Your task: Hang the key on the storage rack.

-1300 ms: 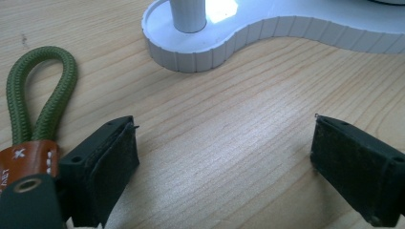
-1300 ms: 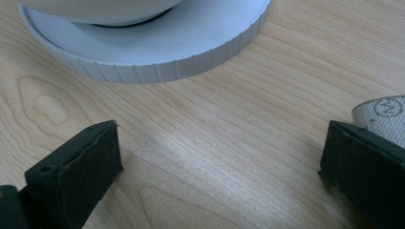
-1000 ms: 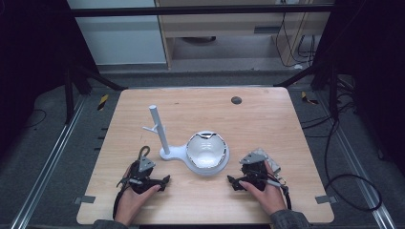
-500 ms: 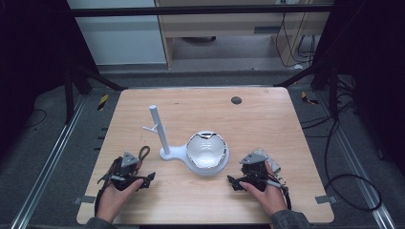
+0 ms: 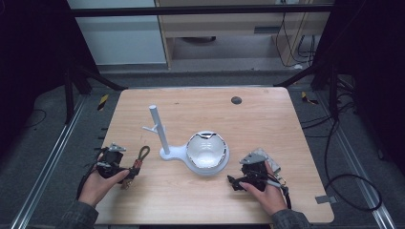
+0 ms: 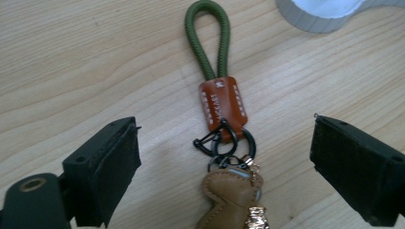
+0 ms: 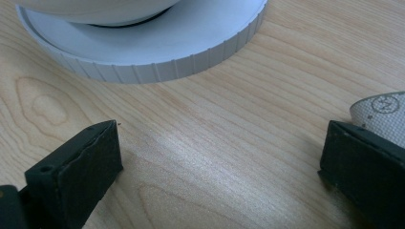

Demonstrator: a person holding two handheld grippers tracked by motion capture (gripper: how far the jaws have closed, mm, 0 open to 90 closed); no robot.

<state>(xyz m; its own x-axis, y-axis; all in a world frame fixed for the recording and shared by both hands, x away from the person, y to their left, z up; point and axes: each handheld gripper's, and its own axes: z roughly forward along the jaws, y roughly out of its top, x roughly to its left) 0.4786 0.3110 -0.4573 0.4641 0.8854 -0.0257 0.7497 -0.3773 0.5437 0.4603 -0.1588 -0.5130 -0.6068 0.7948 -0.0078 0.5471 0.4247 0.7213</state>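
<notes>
A keychain (image 5: 141, 158) lies flat on the wooden table (image 5: 200, 109): a green cord loop (image 6: 208, 43), a brown leather tab (image 6: 222, 101), black rings and a tan leather charm (image 6: 232, 198). My left gripper (image 5: 130, 172) is open; its jaws have just been closing a little. In the left gripper view the left gripper (image 6: 224, 131) straddles the keychain's rings without touching them. My right gripper (image 5: 232, 182) is also open and rests on the table by the white stand's round base (image 7: 167, 57). In the right gripper view the right gripper (image 7: 222, 129) has bare wood between its jaws.
The white stand (image 5: 159, 130) has an upright post with a side peg. A white bowl (image 5: 206, 150) sits on its base. A pale grey dotted piece (image 7: 382, 112) lies by my right jaw. A dark round spot (image 5: 236, 100) marks the far side of the table.
My left hand has drawn back to the left, away from the stand's base. The keychain still lies where it was. The right hand has not moved.
</notes>
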